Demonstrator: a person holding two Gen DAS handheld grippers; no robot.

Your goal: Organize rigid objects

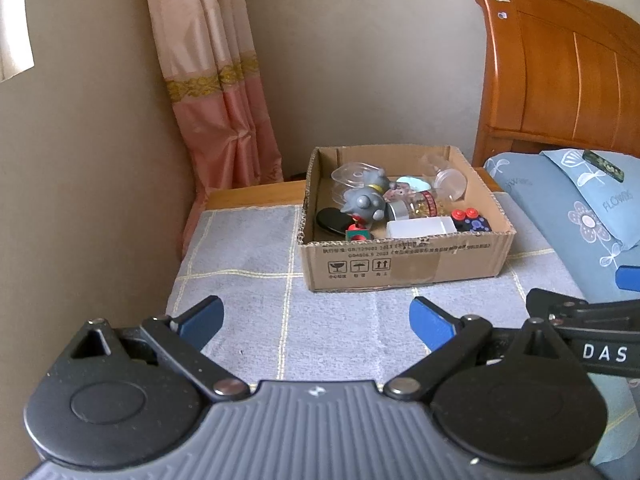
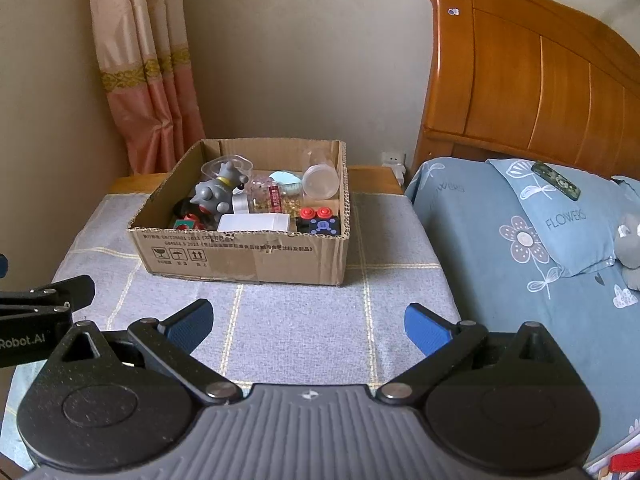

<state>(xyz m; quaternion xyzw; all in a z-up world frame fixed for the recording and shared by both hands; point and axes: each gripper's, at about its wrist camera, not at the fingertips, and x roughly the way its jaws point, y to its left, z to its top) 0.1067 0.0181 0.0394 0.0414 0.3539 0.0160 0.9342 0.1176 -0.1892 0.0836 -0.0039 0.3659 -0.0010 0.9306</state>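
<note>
A cardboard box (image 1: 404,268) (image 2: 240,258) stands on the cloth-covered table. In it lie a grey toy figure (image 1: 362,202) (image 2: 218,194), clear plastic jars (image 1: 450,180) (image 2: 320,180), a bottle with gold contents (image 1: 420,204) (image 2: 272,198), a white block (image 1: 420,226) (image 2: 254,222), a dark block with red knobs (image 1: 470,218) (image 2: 320,222) and a black disc (image 1: 330,220). My left gripper (image 1: 316,322) is open and empty in front of the box. My right gripper (image 2: 308,322) is open and empty, also short of the box.
The grey checked cloth (image 1: 256,288) (image 2: 304,320) covers the table. A bed with blue pillows (image 1: 592,208) (image 2: 532,232) and a wooden headboard (image 2: 520,80) lies to the right. A pink curtain (image 1: 224,92) hangs at the back left. A wall socket (image 2: 394,160) sits behind the table.
</note>
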